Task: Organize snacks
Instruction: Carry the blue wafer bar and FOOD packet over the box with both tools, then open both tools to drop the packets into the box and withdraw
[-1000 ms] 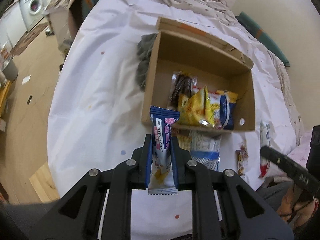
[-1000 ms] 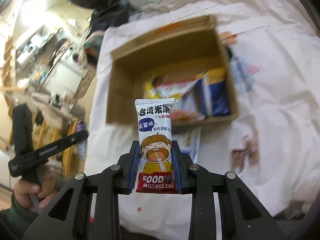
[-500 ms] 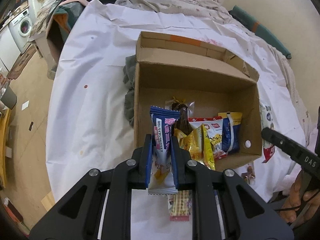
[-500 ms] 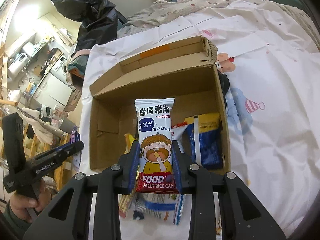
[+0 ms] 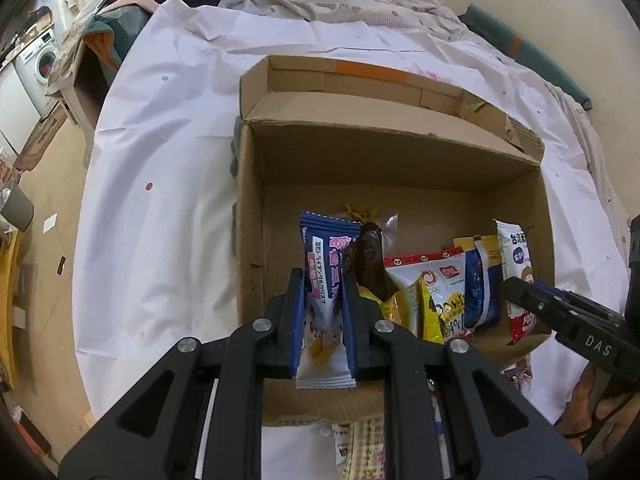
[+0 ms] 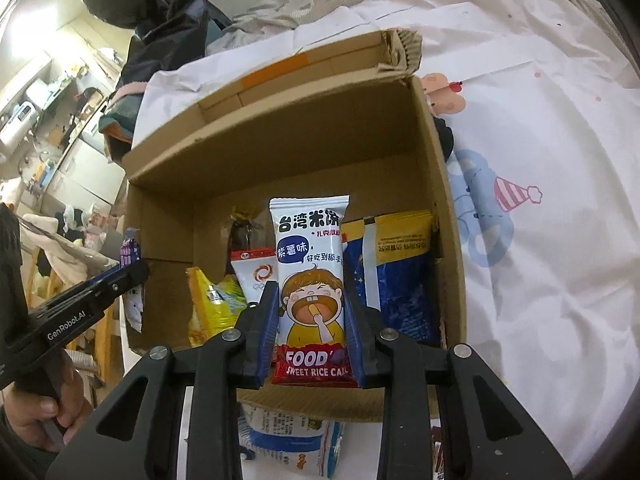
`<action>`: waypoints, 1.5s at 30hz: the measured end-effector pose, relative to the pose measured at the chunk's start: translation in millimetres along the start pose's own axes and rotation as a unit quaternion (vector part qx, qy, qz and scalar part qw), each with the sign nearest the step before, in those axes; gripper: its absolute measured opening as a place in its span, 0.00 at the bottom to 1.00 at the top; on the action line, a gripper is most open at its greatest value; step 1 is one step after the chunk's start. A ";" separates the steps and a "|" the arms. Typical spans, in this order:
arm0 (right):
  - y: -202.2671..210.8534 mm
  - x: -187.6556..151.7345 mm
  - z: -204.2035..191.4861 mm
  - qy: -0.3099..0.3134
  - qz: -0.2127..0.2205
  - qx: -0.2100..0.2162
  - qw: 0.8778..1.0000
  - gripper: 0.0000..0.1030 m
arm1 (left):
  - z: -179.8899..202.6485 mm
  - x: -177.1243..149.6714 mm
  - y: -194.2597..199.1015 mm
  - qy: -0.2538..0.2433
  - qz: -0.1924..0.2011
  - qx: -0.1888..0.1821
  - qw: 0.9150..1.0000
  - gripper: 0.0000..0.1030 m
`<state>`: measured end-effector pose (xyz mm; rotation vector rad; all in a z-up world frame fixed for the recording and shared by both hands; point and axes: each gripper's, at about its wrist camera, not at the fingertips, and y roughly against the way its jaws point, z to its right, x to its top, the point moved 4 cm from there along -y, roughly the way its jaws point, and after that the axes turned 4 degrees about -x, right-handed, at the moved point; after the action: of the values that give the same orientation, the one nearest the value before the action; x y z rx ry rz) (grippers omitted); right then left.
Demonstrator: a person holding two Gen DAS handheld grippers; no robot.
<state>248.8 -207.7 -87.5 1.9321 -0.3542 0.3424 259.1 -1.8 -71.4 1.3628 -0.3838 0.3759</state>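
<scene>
Snacks everywhere, and both hands are loaded! The left tongs point(image 5: 323, 308) are clamped on a blue-and-white wafer packet point(image 5: 325, 276), held upright above the near-left part of the open cardboard box point(image 5: 248, 208). The right tongs point(image 6: 312, 332) are clamped on a white rice cake packet point(image 6: 310, 280) with a cartoon child on it, also upright, over the near wall of the same box.

Just beyond the left tongs, inside the box, a dark snack in clear wrap point(image 5: 370, 264) leans behind the wafer packet. To their right sit a yellow bag point(image 5: 408, 308), a white-and-red bag point(image 5: 436, 276) and a blue bag with a yellow top point(image 5: 482, 280), crowded together against the near wall. In the left view the right tongs point(image 5: 520, 284) reach in from the right edge with the rice cake packet point(image 5: 516, 248) over the box's near-right corner.

Below the right tongs, outside the box, a white-and-blue packet point(image 6: 292, 440) lies on the white sheet point(image 6: 540, 240) covering the bed. Under the left tongs a chequered packet point(image 5: 366, 448) lies near the box front.
</scene>
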 end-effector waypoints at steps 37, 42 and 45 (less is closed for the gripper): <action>11.7 10.0 -11.6 0.008 0.030 0.026 0.999 0.75 | 11.9 -7.0 30.3 -0.011 0.060 -0.017 0.998 0.84; 23.7 4.4 -14.2 0.016 0.042 0.028 0.999 0.84 | 6.9 -11.5 46.0 -0.006 0.083 -0.017 0.996 0.84; 34.5 -0.6 -13.6 0.016 0.049 0.023 0.998 0.86 | 2.0 -15.1 57.5 -0.003 0.095 -0.016 0.995 0.84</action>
<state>233.4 -207.7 -53.8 1.9557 -0.4234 0.4482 218.5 5.2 -28.4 1.3000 -0.5245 0.5211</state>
